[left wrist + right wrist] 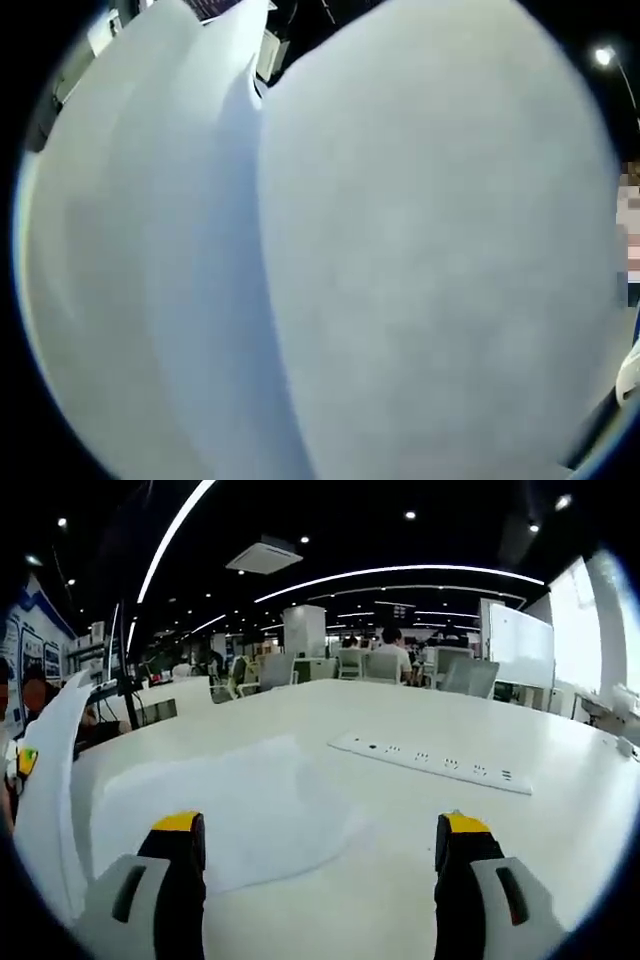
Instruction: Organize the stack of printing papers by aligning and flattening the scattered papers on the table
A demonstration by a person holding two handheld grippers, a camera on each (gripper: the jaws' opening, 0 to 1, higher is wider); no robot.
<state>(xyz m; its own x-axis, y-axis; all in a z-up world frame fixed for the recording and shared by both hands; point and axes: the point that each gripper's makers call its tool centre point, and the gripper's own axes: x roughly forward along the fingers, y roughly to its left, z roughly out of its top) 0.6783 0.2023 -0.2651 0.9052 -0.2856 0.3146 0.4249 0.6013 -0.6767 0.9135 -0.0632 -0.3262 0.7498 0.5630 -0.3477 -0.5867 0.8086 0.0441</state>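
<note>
The right gripper point(320, 855) has its two yellow-tipped grey jaws spread wide apart with nothing between them, hovering low over the large white table point(560, 780). The left gripper's jaws cannot be seen in the left gripper view, so whether they are released or clenched cannot be told.

In the right gripper view, a loose white sheet of printing paper point(240, 805) lies flat on the table just beyond the near jaws, towards the left. At the far left edge of that view, a curved white sheet point(50, 790) stands up off the table — bent, not lying flat. To the right and farther off, a long white power strip point(430, 763) rests on the table, well apart from the paper. Beyond it are office chairs and seated people in a dim open office.

In the left gripper view, pale white sheets of paper point(420, 260) sit right against the lens, with a fold or overlap point(250, 200) running from top to bottom left of centre.

The task looks early or midway: papers appear lifted and curled rather than squared into one flat stack, so aligning and flattening remain to be done.

Hard to make out — how many sheets there are, whether the left gripper grips them, and where any tidy stack lies.
</note>
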